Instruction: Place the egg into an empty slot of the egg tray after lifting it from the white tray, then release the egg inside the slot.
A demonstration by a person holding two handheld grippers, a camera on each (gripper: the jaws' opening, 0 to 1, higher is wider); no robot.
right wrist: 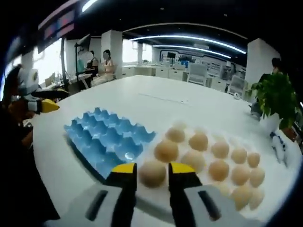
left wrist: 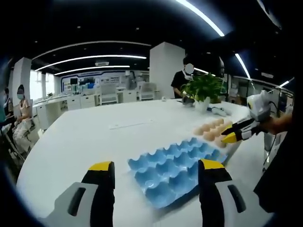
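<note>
Straddling the nearest egg (right wrist: 152, 173) with right gripper (right wrist: 152, 176) jaws apart, left gripper (left wrist: 155, 176) jaws also apart, risking cracking it if clamping too hard.

Right tool (right wrist: 152, 174) astride egg (right wrist: 152, 173); blue tray (right wrist: 108, 140) beside

Left gripper view — low, near blue egg tray (left wrist: 175, 172); right gripper view faces opposite, close over eggs (right wrist: 208, 161); tray shared.

Surface: large white table (left wrist: 90, 137), rounded edge.
Egg tray (right wrist: 108, 140): blue, on the table, slots empty.
White tray (right wrist: 265, 198): touching the egg tray's side, holding tan eggs (right wrist: 220, 169).
Potted plant (left wrist: 204, 90): well beyond the egg tray.
</note>
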